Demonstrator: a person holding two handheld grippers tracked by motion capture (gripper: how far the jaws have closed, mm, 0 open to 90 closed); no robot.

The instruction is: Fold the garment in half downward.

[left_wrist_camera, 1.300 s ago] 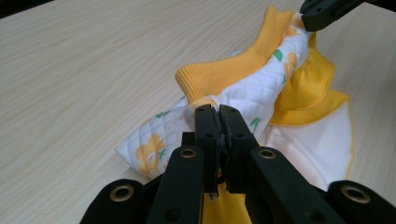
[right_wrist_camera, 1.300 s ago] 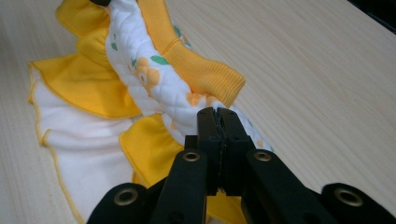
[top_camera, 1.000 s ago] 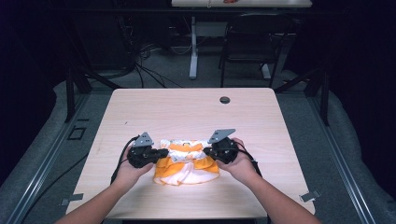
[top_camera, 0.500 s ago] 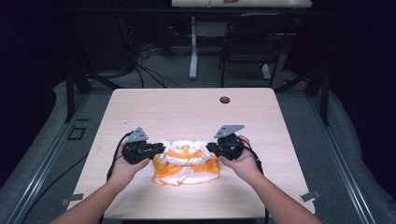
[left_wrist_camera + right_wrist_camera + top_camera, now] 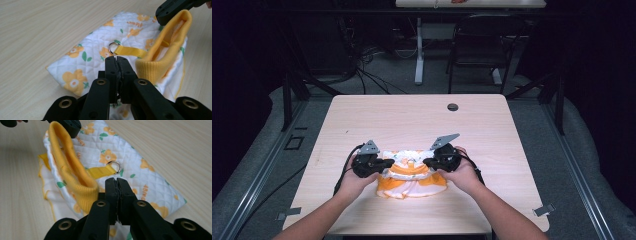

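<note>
A: Where is the garment lying, and what are you doing with it?

B: The small quilted garment (image 5: 411, 172), white with orange flowers and a yellow ribbed collar (image 5: 165, 50), is lying flat on the desk (image 5: 422, 120), near its front edge and well short of the dark round grommet (image 5: 452, 107) at the back. I am working at it from both sides, apparently to fold or straighten it.

A: How are your tools standing?

B: My left hand-held gripper (image 5: 381, 164) is sitting at the garment's left edge, my right hand-held gripper (image 5: 430, 162) at its right edge. The jaws of each are standing closed, pad against pad; those of the left have just been closing. In the left gripper view the tips (image 5: 116, 61) are lying over the cloth just short of the metal ring (image 5: 114, 48) on the yellow strap (image 5: 131, 51). I cannot tell whether any fabric is pinched.

A: Why both sides together?

B: I judge that soft cloth is sagging when it is taken at one point, so opposite edges are being controlled together. The collar is standing up and open, probably because the fabric around it is bunching.
</note>
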